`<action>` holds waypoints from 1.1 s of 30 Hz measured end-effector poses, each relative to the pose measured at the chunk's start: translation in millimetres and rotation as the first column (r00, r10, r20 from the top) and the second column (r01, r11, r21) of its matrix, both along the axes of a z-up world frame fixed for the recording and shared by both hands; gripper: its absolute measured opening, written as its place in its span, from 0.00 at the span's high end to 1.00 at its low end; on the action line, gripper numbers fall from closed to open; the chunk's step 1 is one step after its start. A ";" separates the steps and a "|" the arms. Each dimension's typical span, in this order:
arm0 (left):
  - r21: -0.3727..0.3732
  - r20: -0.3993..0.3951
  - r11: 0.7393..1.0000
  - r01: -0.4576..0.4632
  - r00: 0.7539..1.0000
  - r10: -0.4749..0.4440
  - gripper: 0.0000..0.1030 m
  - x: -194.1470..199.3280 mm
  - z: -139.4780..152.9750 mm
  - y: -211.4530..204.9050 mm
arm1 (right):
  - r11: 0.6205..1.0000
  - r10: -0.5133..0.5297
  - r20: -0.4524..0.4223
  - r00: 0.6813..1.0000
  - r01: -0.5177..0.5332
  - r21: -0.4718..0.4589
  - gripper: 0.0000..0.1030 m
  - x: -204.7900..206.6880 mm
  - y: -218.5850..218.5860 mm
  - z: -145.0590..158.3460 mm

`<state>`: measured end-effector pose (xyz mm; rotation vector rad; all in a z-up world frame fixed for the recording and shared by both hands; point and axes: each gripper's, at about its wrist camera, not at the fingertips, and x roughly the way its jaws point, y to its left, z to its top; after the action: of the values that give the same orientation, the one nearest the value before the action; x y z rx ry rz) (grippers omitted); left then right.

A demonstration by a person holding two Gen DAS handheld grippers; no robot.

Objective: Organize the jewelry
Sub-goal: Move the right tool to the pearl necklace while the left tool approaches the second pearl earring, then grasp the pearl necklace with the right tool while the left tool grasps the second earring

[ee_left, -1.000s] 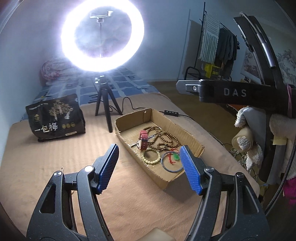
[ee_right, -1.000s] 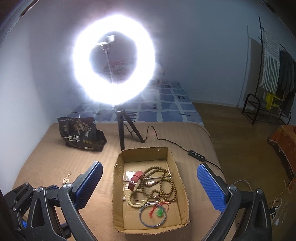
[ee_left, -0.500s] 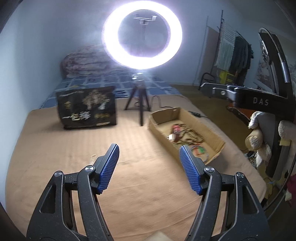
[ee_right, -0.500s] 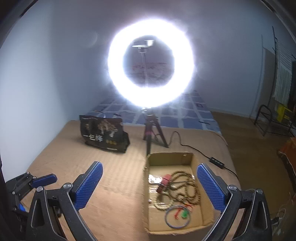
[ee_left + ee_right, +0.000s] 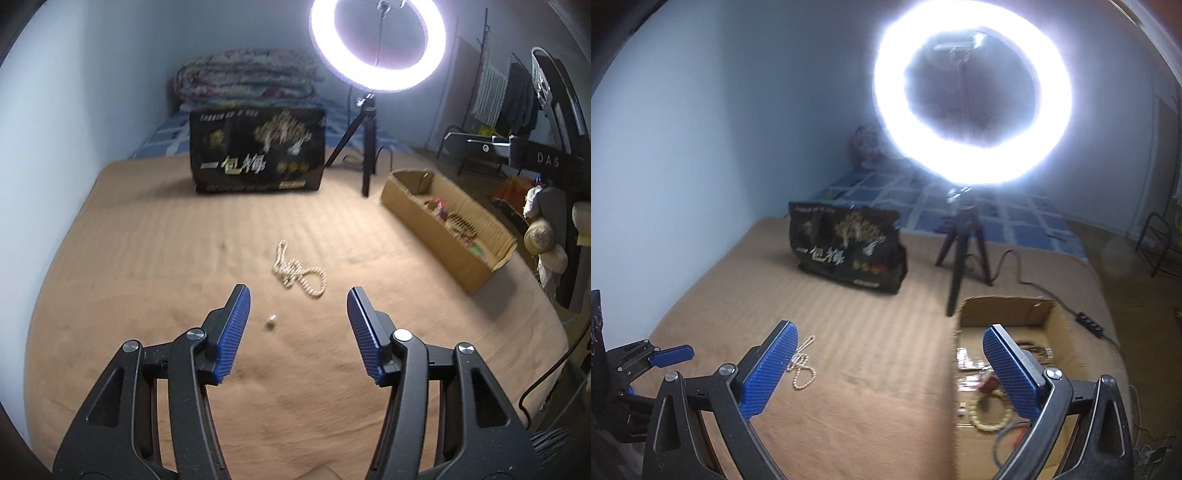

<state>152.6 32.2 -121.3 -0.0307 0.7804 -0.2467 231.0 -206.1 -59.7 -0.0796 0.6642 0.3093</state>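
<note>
A pale bead chain [image 5: 297, 271] lies loose on the tan bed cover, with a small single bead [image 5: 270, 321] nearer to me. My left gripper [image 5: 298, 299] is open and empty, just short of the chain. The chain also shows in the right wrist view [image 5: 802, 363], left of my right gripper [image 5: 888, 341], which is open and empty. A cardboard box [image 5: 448, 229] at the right holds bead strings, a red item and a bangle; it also shows in the right wrist view [image 5: 1004, 310].
A black printed bag [image 5: 257, 146] stands at the back. A ring light on a small tripod [image 5: 365, 147] stands beside the box, its cable [image 5: 1030, 282] trailing right. The left gripper's fingertip [image 5: 670, 354] shows at the right wrist view's left edge.
Both grippers have swung left, away from the box. The bead chain and the small bead have come into the left wrist view. Both grippers stayed open.
</note>
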 end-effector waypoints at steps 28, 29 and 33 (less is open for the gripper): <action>-0.036 -0.149 0.999 0.029 0.988 -0.034 0.68 53.7 -97.7 13.9 | 0.963 0.257 -0.295 0.920 -0.270 -0.002 0.42 73.7 118.8 -146.5; -0.041 -0.150 0.999 0.027 0.988 -0.033 0.68 54.9 -98.1 14.3 | 0.960 0.264 -0.298 0.917 -0.279 -0.009 0.42 74.0 122.9 -149.0; -0.047 -0.156 0.999 0.027 0.987 -0.034 0.73 57.2 -101.9 14.6 | 0.952 0.284 -0.315 0.906 -0.307 -0.023 0.45 76.4 135.2 -158.8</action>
<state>209.8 46.8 -223.2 -0.0807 0.9325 -0.2934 307.4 -70.9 -218.5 -0.2051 0.9775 0.5997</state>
